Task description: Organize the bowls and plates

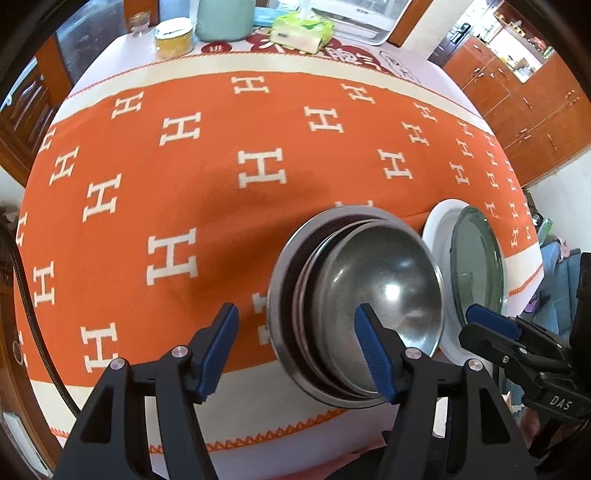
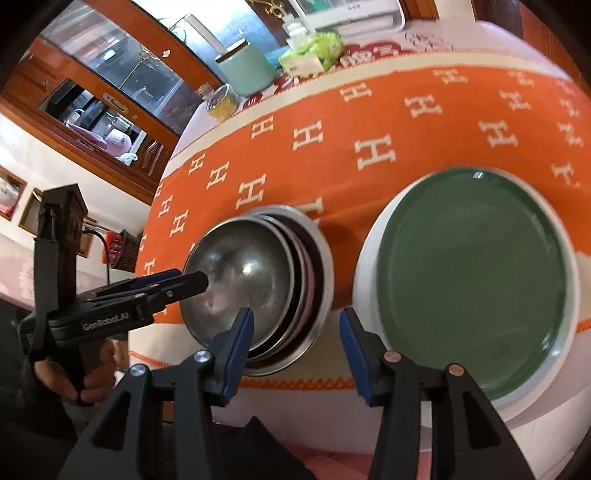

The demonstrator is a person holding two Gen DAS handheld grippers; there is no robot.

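A stack of nested steel bowls (image 1: 373,295) sits near the front edge of the orange table cloth; it also shows in the right wrist view (image 2: 251,280). To its right a green plate (image 2: 476,288) lies on a white plate (image 2: 365,280); both appear in the left wrist view, green (image 1: 476,266) on white (image 1: 437,229). My left gripper (image 1: 299,354) is open, just left of and in front of the bowls, empty. My right gripper (image 2: 295,354) is open and empty, in front of the gap between bowls and plates.
At the table's far edge stand a mint canister (image 1: 225,18), a yellow-filled jar (image 1: 173,37), a tissue pack (image 1: 301,31) and a white tray (image 1: 365,18). Wooden cabinets (image 1: 517,99) stand to the right. The table's front edge runs just below the bowls.
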